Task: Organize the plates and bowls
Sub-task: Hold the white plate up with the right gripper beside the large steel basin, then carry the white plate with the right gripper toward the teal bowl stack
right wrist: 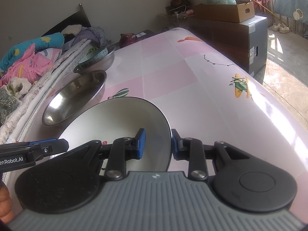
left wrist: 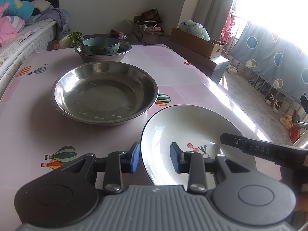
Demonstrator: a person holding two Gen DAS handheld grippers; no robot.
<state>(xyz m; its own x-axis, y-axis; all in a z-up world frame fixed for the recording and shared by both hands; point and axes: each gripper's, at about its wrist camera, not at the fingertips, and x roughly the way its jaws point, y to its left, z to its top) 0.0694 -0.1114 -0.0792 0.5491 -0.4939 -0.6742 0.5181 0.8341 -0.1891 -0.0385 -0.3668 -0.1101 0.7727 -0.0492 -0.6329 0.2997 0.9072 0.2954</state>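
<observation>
**White plate held at both sides, stacking not finished**

The left gripper and the right gripper are each clamping one rim of the white plate, one pad inside, one outside. Just ahead, the big steel basin is waiting empty. Farther ahead, a blue bowl is already sitting in a steel bowl. The plate is probably going next.

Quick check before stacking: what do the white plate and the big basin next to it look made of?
White plate: likely glazed ceramic; glossy white face, thin dark rim, printed red and black motif. Large basin: metal, probably stainless steel; grey, dull-shiny, with window glare and fine scratches inside.
</observation>
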